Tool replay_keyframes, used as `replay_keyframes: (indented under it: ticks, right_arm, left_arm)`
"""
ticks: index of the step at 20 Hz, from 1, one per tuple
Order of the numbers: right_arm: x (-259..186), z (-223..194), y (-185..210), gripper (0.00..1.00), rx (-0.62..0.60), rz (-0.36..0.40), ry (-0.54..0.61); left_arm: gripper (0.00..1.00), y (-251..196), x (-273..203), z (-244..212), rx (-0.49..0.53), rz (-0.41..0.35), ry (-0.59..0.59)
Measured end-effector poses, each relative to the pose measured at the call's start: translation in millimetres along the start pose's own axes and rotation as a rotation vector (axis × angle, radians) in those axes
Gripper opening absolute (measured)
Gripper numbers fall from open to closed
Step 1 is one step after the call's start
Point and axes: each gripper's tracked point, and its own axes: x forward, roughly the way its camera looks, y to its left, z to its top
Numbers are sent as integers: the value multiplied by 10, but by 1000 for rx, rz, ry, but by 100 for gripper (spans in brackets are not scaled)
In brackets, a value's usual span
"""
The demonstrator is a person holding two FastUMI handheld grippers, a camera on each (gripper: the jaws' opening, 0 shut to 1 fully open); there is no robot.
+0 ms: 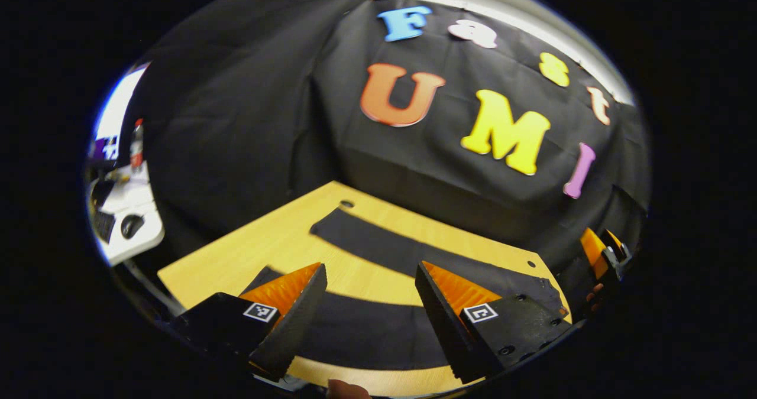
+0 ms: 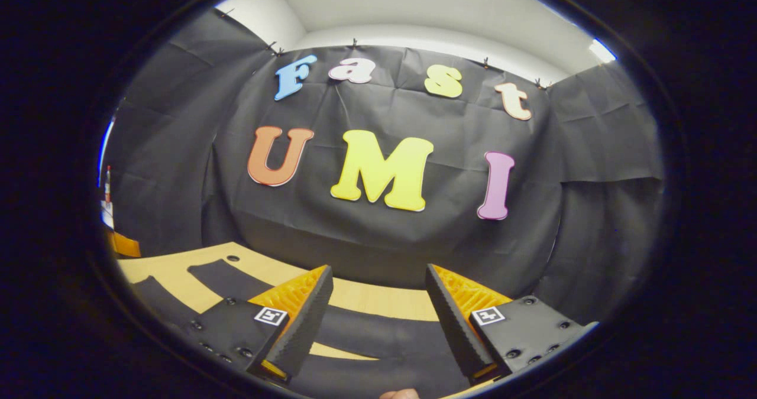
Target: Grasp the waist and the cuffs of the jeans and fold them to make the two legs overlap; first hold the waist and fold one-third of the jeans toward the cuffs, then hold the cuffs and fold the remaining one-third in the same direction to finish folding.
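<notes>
Jeans lie flat on the wooden counter, legs spread apart. Left gripper hovers above the near leg, fingers released, nothing between them. Right gripper likewise above the jeans, fingers apart.

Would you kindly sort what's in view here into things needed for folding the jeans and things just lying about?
For the job:
- jeans, spread on the table with legs apart
- left gripper, open above them
- right gripper, open

Lying about:
- bottle at far left
- white desk with dark items beneath the bottle
</notes>
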Motion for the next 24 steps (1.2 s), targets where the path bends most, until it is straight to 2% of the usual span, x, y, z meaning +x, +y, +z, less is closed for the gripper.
replay_keyframes:
  ticks: [2, 3, 4, 6, 9, 11, 18, 22, 23, 24]
  right_arm:
    - [-1, -20, -151, 96, 15, -28, 10]
    - [-4, -21, -218, 96, 20, -47, 18]
    - [-9, -27, -299, 96, 22, -68, 21]
    - [-24, -1, -446, 97, 21, -105, 19]
    - [-12, -7, -593, 97, -2, -139, 29]
    - [-22, 33, -691, 96, -4, -160, 25]
    - [-63, -80, -1091, 96, 32, -257, 56]
    - [-99, -283, -1317, 96, 74, -310, 104]
    - [-117, -335, -1366, 96, 89, -322, 120]
    - [-121, -408, -1421, 97, 109, -331, 139]
  left_arm:
    - [99, 422, -19, -363, -289, 109, 148]
    - [99, 631, -49, -479, -375, 171, 175]
    - [99, 800, -73, -557, -418, 215, 187]
    - [100, 1003, -83, -652, -522, 257, 235]
    - [99, 1218, 0, -949, -797, 317, 312]
    - [99, 1292, 94, -999, -898, 338, 334]
    - [100, 1270, 537, -799, -907, 295, 269]
    - [100, 1205, 715, -776, -829, 276, 265]
    - [87, 1156, 729, -779, -829, 250, 271]
    - [91, 1116, 752, -788, -849, 230, 283]
